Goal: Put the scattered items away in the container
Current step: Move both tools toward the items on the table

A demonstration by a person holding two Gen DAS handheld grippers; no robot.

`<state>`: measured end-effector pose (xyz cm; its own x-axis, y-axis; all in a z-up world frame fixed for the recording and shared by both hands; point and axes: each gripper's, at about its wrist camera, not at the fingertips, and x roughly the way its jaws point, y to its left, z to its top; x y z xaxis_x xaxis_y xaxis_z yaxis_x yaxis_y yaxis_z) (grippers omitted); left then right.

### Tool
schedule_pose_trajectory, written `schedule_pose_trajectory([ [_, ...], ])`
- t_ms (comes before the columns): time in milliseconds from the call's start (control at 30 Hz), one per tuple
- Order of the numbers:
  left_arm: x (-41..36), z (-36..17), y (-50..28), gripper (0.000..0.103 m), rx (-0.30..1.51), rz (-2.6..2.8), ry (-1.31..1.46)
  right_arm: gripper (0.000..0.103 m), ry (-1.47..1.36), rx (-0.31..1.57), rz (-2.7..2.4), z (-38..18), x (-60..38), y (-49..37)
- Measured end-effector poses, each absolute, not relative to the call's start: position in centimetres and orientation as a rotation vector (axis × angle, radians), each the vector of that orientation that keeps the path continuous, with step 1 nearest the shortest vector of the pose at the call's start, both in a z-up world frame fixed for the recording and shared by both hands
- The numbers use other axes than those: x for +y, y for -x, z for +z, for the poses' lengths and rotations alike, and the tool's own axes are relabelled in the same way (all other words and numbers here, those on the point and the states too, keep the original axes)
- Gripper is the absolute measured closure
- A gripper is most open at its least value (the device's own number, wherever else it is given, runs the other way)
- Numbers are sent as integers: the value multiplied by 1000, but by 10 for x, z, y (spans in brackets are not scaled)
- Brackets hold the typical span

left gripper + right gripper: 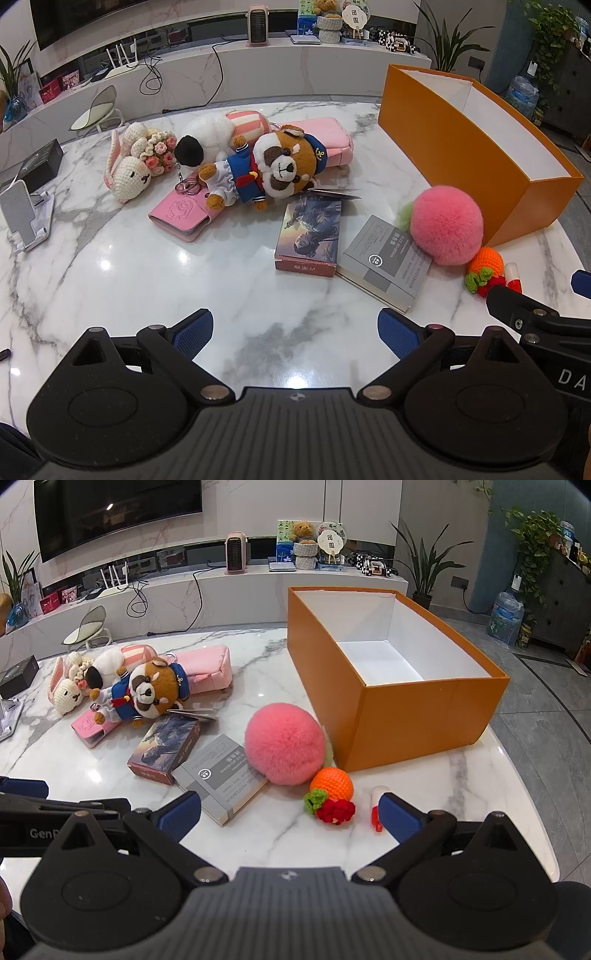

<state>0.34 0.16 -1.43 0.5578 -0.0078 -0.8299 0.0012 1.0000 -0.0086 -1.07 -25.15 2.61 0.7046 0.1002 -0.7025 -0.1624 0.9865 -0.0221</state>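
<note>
Both tongs hang over the near edge of the marble counter, tilted downward, and each stands spread wide with nothing between its blue pads.

The left tongs have only bare marble between their fingers. Just ahead of them lie a grey notebook and, touching its left side, a picture-printed card box. Farther ahead, a plush dog in a sailor suit lies across a pink wallet, with a crocheted bunny to its left and a pink pouch behind it. A phone stand sits far off to the left of these tongs.

The right tongs hover with a crocheted orange and its red and green crochet bits just ahead of them, between the two fingers' lines. A small white tube with a red end lies right beside the right-hand finger, partly hidden by it; whether they touch I cannot tell. The notebook's near corner lies just past the left-hand finger. A fluffy pink pompom sits ahead of the orange, resting partly on the notebook.

The orange box, open-topped and white inside, stands ahead and to the right of the right tongs. Its interior is bare, and all the scattered items lie outside it on the counter.
</note>
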Motion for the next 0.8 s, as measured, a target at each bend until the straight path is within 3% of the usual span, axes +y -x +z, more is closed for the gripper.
schedule_pose_trajectory([
  [800, -1, -25, -9, 0, 1013, -10, 5, 0, 77, 801, 135, 17, -256, 6],
])
